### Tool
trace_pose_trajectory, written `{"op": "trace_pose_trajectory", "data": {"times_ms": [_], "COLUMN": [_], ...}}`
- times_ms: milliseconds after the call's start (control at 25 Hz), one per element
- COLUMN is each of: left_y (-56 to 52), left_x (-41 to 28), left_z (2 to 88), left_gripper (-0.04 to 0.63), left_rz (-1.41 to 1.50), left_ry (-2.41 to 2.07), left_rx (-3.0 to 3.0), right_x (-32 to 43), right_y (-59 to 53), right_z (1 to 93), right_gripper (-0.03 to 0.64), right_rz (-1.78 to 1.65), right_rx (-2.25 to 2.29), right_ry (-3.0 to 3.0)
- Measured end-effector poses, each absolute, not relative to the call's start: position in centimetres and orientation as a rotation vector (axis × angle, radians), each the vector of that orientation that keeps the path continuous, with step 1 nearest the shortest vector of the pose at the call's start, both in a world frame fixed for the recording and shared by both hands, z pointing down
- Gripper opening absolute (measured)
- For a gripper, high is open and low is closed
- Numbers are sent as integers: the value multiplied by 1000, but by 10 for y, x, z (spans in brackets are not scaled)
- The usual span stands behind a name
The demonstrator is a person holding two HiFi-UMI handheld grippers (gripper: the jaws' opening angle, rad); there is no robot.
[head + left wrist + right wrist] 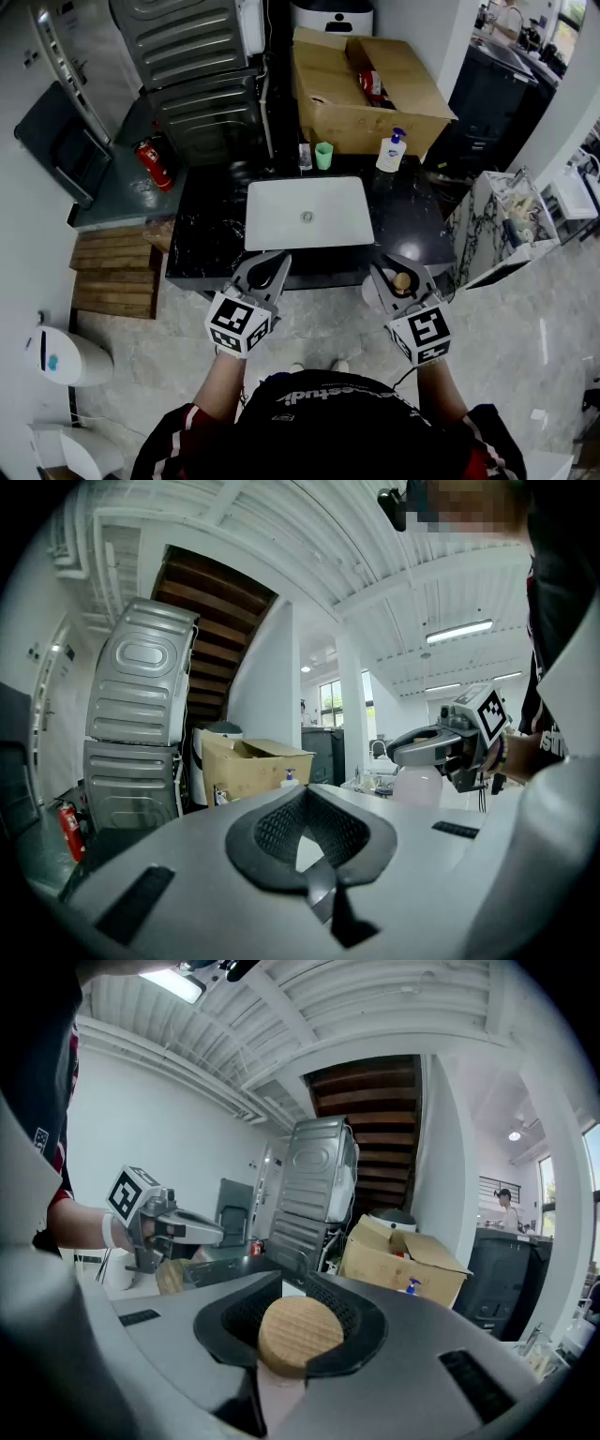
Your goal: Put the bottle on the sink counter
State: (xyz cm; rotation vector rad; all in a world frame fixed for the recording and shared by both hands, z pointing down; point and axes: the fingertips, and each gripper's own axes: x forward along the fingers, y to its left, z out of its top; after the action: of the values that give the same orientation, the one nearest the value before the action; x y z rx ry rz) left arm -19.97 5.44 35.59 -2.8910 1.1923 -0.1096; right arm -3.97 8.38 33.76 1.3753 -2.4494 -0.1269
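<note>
While pinching the bottle [298,1333] by its wooden-capped top in the right tool [397,270], low and right of centre in the head view by the near edge of the dark desk [211,225], watch for swing or slip from so high a hold. Could pull loose at the cap if jolted. Set down too close to the front edge or the white sink [281,220] and risk a topple. Steer clear of the pump bottle [391,152], upper right. Note the left tool [269,269] pressed together, nothing in it.
</note>
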Motion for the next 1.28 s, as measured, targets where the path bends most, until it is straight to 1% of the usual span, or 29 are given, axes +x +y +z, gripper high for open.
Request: {"op": "trace_pose_trajectory", "data": {"times_ms": [960, 1280], "left_y": [56, 55], "left_x": [-199, -182], "left_z": [357, 354], "left_gripper": [14, 14], "left_rz": [-99, -95], "left_ry": [1187, 1194], "left_rx": [-2907, -2900], "right_x": [-43, -23], "right_y": [83, 85], "right_z": [339, 338], "right_gripper": [107, 106], "right_rz": [-120, -113], "right_rx": [1379, 1385], "right_ry": [-2458, -2459]}}
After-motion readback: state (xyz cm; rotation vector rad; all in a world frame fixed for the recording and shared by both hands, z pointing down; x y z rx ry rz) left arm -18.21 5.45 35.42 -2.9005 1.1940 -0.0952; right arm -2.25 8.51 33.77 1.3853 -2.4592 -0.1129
